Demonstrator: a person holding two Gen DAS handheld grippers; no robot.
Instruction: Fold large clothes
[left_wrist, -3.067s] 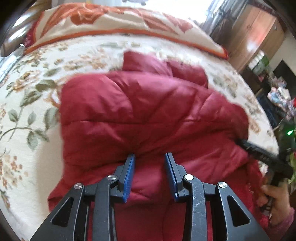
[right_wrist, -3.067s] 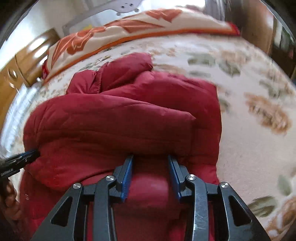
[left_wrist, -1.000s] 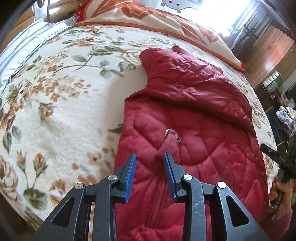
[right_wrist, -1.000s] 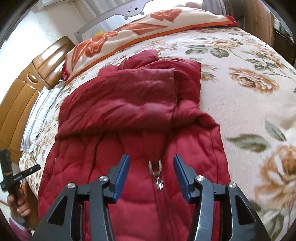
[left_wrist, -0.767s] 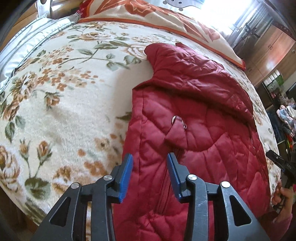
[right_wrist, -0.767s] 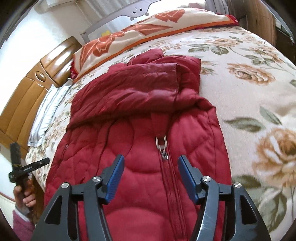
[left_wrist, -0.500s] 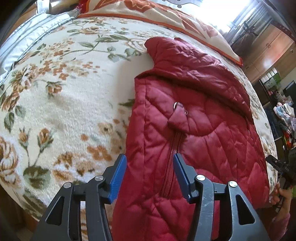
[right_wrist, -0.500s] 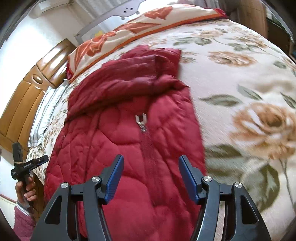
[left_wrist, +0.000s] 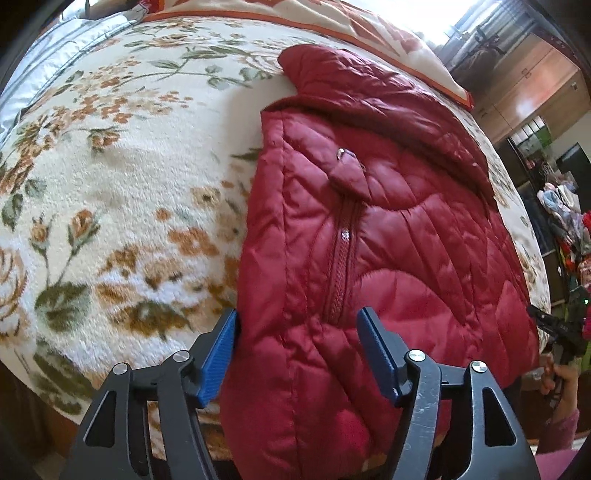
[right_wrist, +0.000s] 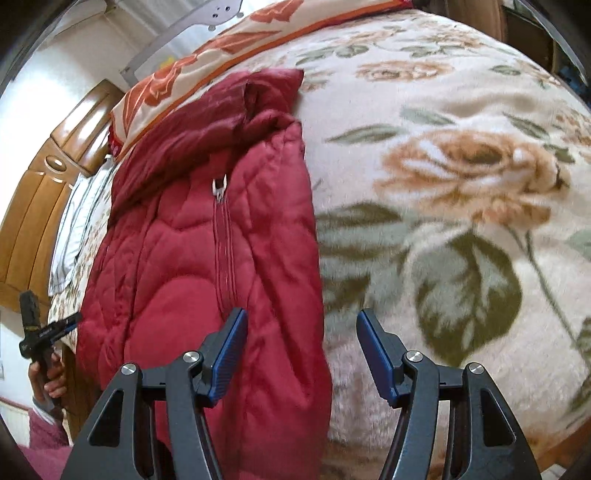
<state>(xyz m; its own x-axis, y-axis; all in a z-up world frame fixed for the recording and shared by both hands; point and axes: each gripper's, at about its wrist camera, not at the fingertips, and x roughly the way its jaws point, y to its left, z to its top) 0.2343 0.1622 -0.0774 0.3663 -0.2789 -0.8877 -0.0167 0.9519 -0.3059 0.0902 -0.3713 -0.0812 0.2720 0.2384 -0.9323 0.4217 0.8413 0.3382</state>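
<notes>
A red quilted puffer jacket (left_wrist: 369, 236) lies lengthwise on the bed, zipped, its hood end far from me; it also shows in the right wrist view (right_wrist: 207, 236). Its hem hangs over the near bed edge. My left gripper (left_wrist: 297, 350) is open, its jaws straddling the jacket's left hem corner without closing on it. My right gripper (right_wrist: 299, 350) is open above the jacket's right hem edge, one finger over red fabric, the other over the blanket. A metal zipper pull (right_wrist: 219, 187) sits near the collar.
A cream floral blanket (right_wrist: 461, 206) covers the bed. An orange-patterned pillow (right_wrist: 207, 48) lies at the far end. A wooden headboard (right_wrist: 40, 192) stands on the left in the right wrist view. Wardrobes (left_wrist: 532, 92) and clutter stand at the right.
Both grippers have let go of the jacket, opened wide and pulled back to the near hem. The jacket, bunched earlier, now lies flat and stretched out.
</notes>
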